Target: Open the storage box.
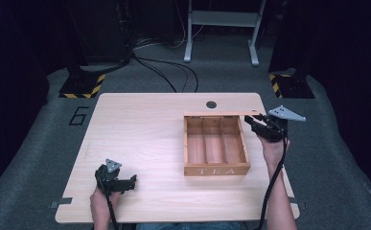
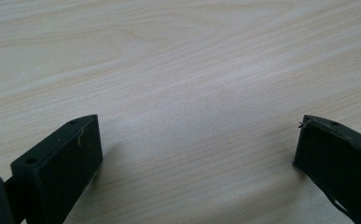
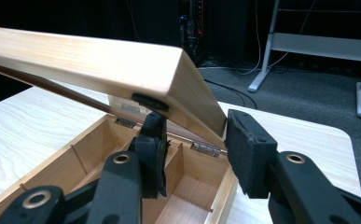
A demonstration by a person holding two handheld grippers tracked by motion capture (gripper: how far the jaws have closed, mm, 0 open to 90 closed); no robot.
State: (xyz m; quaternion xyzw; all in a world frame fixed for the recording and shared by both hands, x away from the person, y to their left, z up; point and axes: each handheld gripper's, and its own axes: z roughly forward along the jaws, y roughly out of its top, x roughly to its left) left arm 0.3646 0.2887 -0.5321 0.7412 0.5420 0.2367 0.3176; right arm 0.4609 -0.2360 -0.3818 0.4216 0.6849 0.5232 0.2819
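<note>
A wooden tea box (image 1: 216, 169) marked TEA stands right of the table's middle, its three compartments empty. Its hinged lid (image 1: 219, 114) is raised along the box's far edge. My right gripper (image 1: 257, 120) is at the lid's right end. In the right gripper view the lid (image 3: 85, 60) slants up over the box (image 3: 52, 172), and the right gripper (image 3: 194, 140) is shut on its side wall, one jaw inside and one outside. My left gripper (image 1: 130, 182) rests near the table's front left. Seen up close, the left gripper (image 2: 197, 154) is open over bare wood.
A round cable hole (image 1: 211, 104) sits near the table's far edge, behind the box. On the floor beyond are black cables (image 1: 173, 72), a white stand frame (image 1: 221, 19) and two bases with yellow-black tape (image 1: 82, 86). The table's left half is bare wood (image 1: 135, 134).
</note>
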